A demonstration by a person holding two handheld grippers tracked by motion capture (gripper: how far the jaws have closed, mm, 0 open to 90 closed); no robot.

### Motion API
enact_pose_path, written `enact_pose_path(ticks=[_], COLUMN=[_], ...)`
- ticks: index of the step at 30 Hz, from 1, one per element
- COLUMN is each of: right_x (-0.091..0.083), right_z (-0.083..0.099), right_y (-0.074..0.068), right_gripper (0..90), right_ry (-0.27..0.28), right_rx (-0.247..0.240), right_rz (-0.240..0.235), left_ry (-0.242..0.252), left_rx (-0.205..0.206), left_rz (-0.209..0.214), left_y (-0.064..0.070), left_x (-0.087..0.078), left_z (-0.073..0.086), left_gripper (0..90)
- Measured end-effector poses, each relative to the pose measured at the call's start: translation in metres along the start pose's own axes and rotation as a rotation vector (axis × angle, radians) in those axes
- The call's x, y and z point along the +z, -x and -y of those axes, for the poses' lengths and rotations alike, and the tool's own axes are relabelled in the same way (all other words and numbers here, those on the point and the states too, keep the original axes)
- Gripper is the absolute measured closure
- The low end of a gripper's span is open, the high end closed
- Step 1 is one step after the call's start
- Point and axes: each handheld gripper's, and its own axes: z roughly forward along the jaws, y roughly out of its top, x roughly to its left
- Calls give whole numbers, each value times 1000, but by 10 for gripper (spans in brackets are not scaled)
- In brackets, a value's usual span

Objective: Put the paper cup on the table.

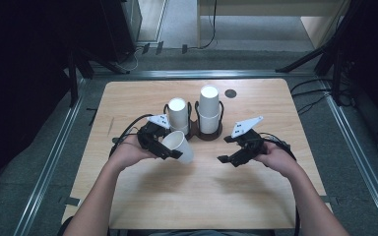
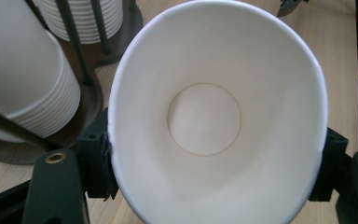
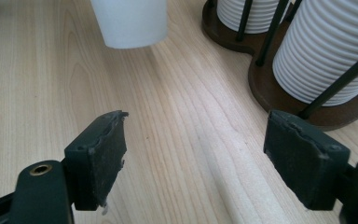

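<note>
Cup (image 2: 214,116) clamped in left claw (image 1: 165,145) | right claw (image 1: 231,156) wide open, empty

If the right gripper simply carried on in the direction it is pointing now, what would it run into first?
Most likely the paper cup held in the left gripper. The right gripper is open over bare table, and the cup sits ahead, slightly left of its line. Depth is unclear, so it might narrowly pass beside it; the cup holder stays off to the right.

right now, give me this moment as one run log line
left gripper: shut on paper cup, lifted, tilted | right gripper: open, empty, above table | cup holder: two cup stacks, upright
</note>
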Motion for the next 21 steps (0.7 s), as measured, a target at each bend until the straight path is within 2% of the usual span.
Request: enact_pose_path(ticks=[12,21], right_x=[-2,-2], right_z=[0,1], right_y=[9,17], right_gripper=[212,212], right_ry=[9,9], right_rx=[-11,2], right_rz=[-3,6], left_ry=[14,21], left_rx=[-43,-92], left_rz=[-40,-88], left_y=[-7,-20], left_x=[-16,-31], left_z=[16,32], left_gripper=[244,244])
